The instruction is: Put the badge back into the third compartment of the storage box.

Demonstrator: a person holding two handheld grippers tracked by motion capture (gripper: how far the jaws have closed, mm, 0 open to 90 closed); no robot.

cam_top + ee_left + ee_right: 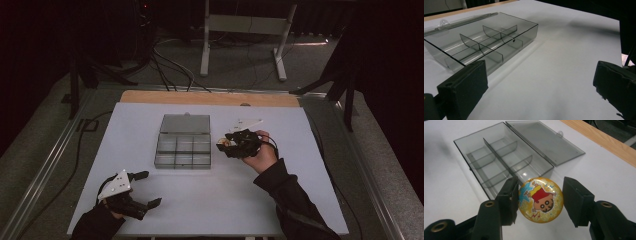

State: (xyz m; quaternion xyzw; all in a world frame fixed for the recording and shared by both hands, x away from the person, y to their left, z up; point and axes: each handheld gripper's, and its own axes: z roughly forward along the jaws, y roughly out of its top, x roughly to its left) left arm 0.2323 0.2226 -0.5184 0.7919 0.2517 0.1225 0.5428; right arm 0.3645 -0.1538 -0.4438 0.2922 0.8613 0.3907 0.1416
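A round cartoon badge is held between the jaws of the right gripper beside an open compartment box.

At the left, the left gripper (144, 189) is rested low on the white table (215, 200), its jaws spread wide with nothing between them. In the middle, the clear divided box (183, 150) is laid open, lid (185, 123) folded back. To its right, the right gripper (539, 200) is closed upon a glittery yellow badge (540, 199), raised just beside the box.
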